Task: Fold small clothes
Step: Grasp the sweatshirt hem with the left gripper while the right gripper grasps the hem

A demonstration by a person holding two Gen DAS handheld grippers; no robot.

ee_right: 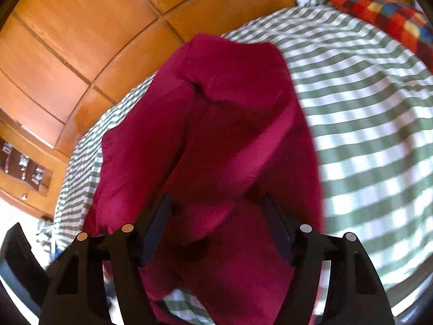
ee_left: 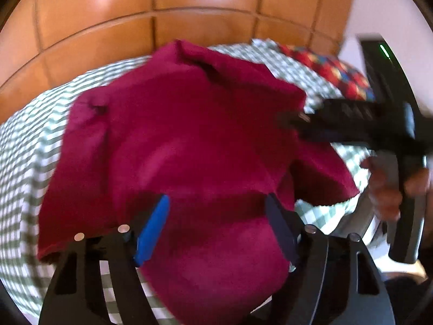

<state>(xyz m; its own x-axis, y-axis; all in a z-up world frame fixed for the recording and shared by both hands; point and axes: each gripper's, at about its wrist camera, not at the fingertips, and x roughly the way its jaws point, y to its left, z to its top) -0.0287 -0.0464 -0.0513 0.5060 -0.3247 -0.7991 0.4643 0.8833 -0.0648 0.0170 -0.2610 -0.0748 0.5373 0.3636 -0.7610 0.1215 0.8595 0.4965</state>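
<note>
Crimson garment [ee_left: 189,140] is held bunched above the checked bed sheet [ee_left: 32,146]; left gripper [ee_left: 216,227] and right gripper [ee_right: 216,224] fingers look parted around cloth, grip unclear. No fold seen done.

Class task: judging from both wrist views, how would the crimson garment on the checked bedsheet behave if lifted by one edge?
The crimson garment would probably droop and sag, since it already lies in soft folds. It seems light for its size, as it is thin cloth. It is unlikely to roll or slide far on the green checked bedsheet, though it may bunch.
</note>
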